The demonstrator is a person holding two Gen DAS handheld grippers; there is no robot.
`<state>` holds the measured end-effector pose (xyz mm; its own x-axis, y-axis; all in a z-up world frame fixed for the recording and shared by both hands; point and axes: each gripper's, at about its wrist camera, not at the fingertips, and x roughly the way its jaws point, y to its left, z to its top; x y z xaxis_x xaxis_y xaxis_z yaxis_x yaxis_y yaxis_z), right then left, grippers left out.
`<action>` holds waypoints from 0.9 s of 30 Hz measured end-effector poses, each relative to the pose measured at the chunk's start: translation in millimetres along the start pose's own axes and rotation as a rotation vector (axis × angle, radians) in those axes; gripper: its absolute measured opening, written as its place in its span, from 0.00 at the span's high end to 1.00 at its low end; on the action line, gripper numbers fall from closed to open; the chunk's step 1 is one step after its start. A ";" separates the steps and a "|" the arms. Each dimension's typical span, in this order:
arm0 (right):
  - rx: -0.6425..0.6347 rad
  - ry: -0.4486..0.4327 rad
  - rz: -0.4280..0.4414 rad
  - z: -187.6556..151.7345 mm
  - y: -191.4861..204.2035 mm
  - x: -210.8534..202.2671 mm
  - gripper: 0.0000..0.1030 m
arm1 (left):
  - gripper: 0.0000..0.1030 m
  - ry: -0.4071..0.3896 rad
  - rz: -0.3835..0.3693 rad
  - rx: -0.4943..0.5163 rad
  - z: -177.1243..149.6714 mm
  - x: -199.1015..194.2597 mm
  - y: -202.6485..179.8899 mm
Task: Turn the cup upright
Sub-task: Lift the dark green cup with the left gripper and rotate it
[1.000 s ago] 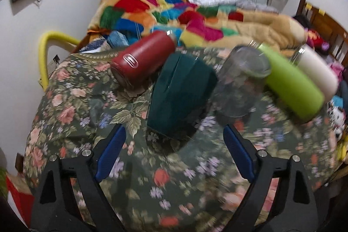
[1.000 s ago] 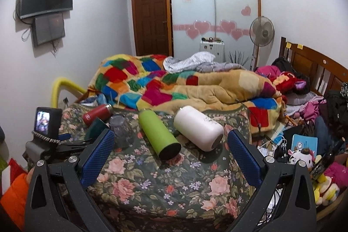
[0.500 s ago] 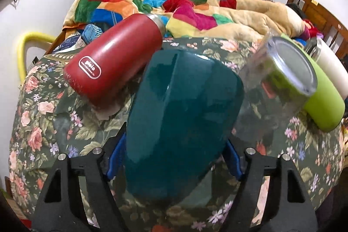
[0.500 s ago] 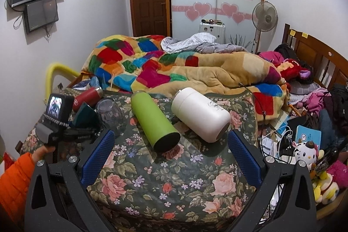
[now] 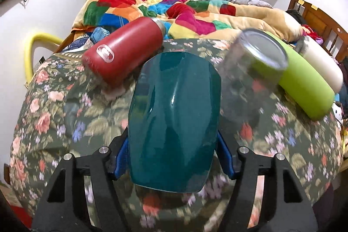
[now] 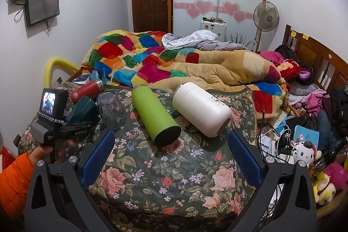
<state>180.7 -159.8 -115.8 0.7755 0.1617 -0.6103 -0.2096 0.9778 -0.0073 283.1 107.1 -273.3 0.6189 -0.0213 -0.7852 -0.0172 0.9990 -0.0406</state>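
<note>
My left gripper (image 5: 174, 151) has its blue pads pressed against both sides of the dark teal cup (image 5: 174, 121), which lies tipped over on the floral cloth (image 5: 65, 114), just in front of the red flask (image 5: 124, 51). I judge the grasp made; lifting and turning it upright remain. My right gripper (image 6: 171, 151) hangs wide apart, holding nothing, near the green bottle (image 6: 154, 114).

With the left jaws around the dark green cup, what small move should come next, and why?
Probably lift the dark green cup slightly before rotating it. The left gripper has its jaws against both sides of it, and the red bottle and clear glass lie close beside it on the floral cover, so turning low risks bumping them.
</note>
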 end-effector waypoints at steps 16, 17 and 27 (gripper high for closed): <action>-0.011 -0.007 0.005 -11.5 3.0 -14.0 0.00 | 0.37 -0.030 -0.080 0.062 -43.9 -52.7 -54.1; -0.015 -0.006 0.002 -12.9 2.7 -14.6 0.00 | 0.37 -0.025 -0.089 0.056 -46.1 -50.2 -57.7; -0.003 0.041 -0.035 -24.7 -13.4 -3.7 0.00 | 0.37 -0.057 -0.170 0.112 -43.0 -38.9 -122.3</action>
<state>165.9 -176.9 -133.1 0.7576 0.1222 -0.6412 -0.1851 0.9822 -0.0316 227.4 -15.9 -264.3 0.6488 -0.1906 -0.7367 0.1765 0.9794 -0.0980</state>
